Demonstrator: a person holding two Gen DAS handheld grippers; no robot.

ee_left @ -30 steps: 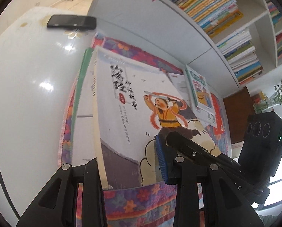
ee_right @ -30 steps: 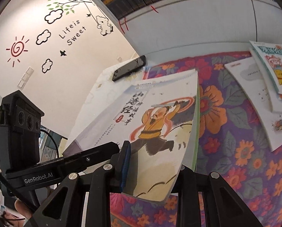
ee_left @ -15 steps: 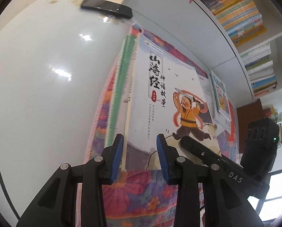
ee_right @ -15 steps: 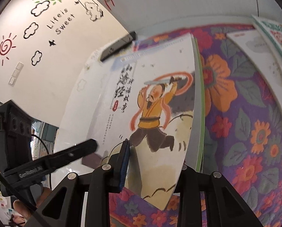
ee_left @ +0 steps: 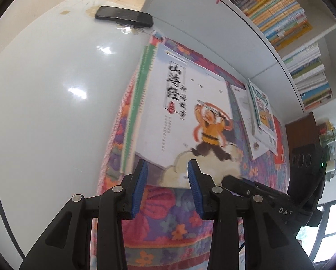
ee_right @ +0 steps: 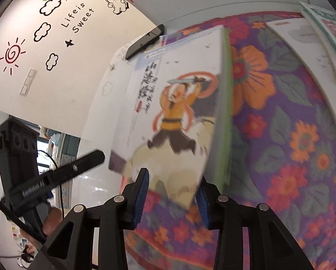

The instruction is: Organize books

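Glossy white picture book [ee_left: 186, 121] with an orange-robed swordsman, flat atop a green-edged book [ee_left: 135, 112] on soft purple floral cloth [ee_left: 168, 220]. Left gripper [ee_left: 166, 187]: ribbed blue pads [ee_left: 139, 186] apart, clear of the cover. Right gripper [ee_right: 172, 199]: jaws just opening, book corner loose between, unpressed.

Cream wall [ee_right: 62, 72] carries sun and cloud decals. White shelving [ee_left: 213, 29] backs the glossy white table [ee_left: 44, 112]. Daylight through a window [ee_left: 330, 231].

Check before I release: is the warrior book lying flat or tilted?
Flat: the warrior book lies closed atop a green-edged book; neither gripper pinches it.
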